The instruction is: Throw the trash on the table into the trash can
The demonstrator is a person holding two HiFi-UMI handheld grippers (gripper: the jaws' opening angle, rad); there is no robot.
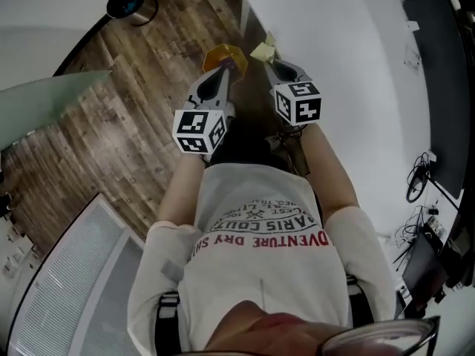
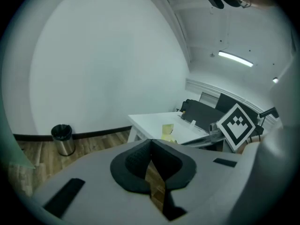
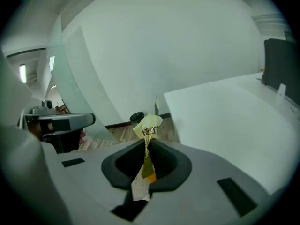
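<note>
My right gripper (image 1: 269, 61) (image 3: 146, 146) is shut on a pale yellow wrapper (image 1: 263, 49) (image 3: 148, 125), which sticks up past the pads. The wrapper (image 2: 168, 131) also shows in the left gripper view, beside the white table (image 2: 150, 121). My left gripper (image 1: 224, 71) (image 2: 150, 144) has its pads together, and nothing stands out beyond them in its own view. In the head view an orange-yellow thing (image 1: 225, 55) lies just past its tip; whether it is held I cannot tell. The steel trash can (image 1: 132, 2) (image 2: 62, 138) (image 3: 137, 117) stands ahead by the wall on the wooden floor.
The white table (image 1: 356, 65) runs along my right, with black equipment (image 1: 438, 65) (image 2: 206, 114) at its far side. A greenish glass panel (image 1: 52, 99) and a white slatted unit (image 1: 74, 273) stand to my left. Cables (image 1: 419, 176) hang at the right.
</note>
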